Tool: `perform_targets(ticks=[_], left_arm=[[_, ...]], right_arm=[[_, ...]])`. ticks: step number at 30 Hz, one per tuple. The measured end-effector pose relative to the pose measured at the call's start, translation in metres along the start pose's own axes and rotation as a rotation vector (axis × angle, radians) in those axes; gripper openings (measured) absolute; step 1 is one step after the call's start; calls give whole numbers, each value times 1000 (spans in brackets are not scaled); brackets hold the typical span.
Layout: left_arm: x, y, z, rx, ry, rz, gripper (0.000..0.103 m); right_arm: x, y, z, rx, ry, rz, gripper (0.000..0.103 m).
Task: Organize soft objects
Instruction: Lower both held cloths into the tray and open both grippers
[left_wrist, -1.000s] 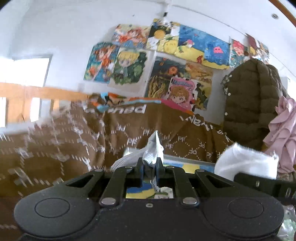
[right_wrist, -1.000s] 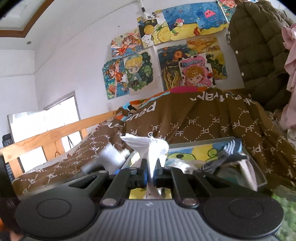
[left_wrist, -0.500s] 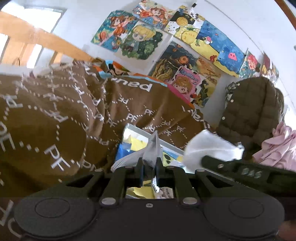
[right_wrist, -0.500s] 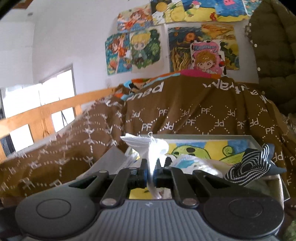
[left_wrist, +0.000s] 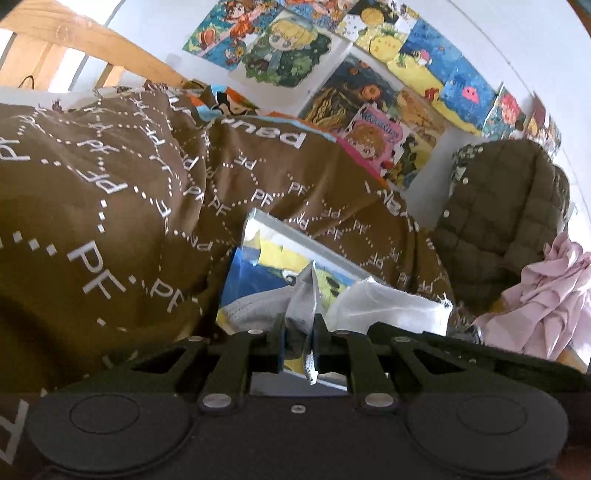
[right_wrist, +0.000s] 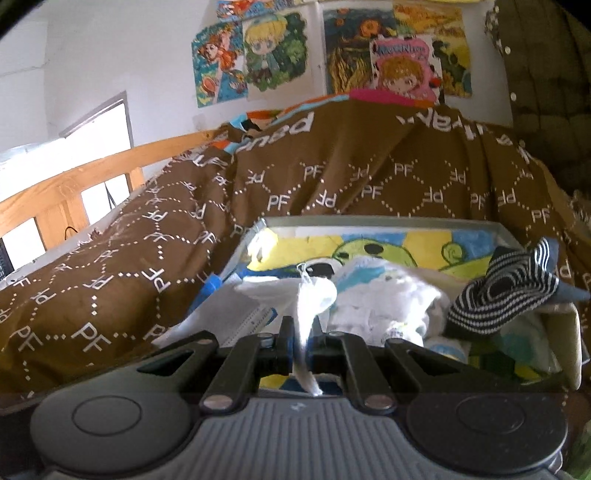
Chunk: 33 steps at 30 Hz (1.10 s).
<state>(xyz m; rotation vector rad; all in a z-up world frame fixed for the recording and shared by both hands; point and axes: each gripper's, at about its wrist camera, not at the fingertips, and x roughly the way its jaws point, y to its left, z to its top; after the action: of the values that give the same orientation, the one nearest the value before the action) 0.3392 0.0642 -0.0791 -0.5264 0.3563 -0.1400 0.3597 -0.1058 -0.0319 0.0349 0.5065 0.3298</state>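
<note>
My left gripper (left_wrist: 300, 329) is shut on a pale grey-white mesh sock (left_wrist: 308, 291) whose tip sticks up between the fingers. My right gripper (right_wrist: 302, 332) is shut on a white cloth (right_wrist: 314, 295), which also shows in the left wrist view as a white cloth (left_wrist: 388, 306) just right of the sock. Both grippers hover at the near edge of a grey-rimmed box (right_wrist: 369, 222) with a cartoon lining. In the box lie a white fabric heap (right_wrist: 388, 302) and a black-and-white striped sock (right_wrist: 506, 295) at its right side.
The box (left_wrist: 295, 230) sits on a bed against a brown blanket (right_wrist: 129, 258) printed with white letters. A wooden rail (right_wrist: 74, 184) runs along the left. A dark quilted jacket (left_wrist: 498, 221) and a pink garment (left_wrist: 546, 295) hang at the right; posters cover the wall.
Both grippers have moved closer to the box and dipped toward it, and the left view has rolled. Each keeps its grip on its piece of fabric.
</note>
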Motion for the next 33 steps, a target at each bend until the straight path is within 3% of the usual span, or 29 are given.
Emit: perform_targets(ticks=[11,14,19,26,33], left_arm=[[6,0,-4,10,31,8,22],[5,0,-4,7,29,7,28],[2,1,-5,-12,9,-1,41],[-1,-7,-10,47,-5,-1,53],[-10,-4,-11,24,-46,-13,78]], right_arm=[[4,-6,1,8,43,-20,12],[0,-9,2,5,26,-32,14],[-9,-14,5,4,-9,-63,30],[-14,-12,9,-41,-31,-81,43],[-28,-18,15,-65,-60,-96,51]])
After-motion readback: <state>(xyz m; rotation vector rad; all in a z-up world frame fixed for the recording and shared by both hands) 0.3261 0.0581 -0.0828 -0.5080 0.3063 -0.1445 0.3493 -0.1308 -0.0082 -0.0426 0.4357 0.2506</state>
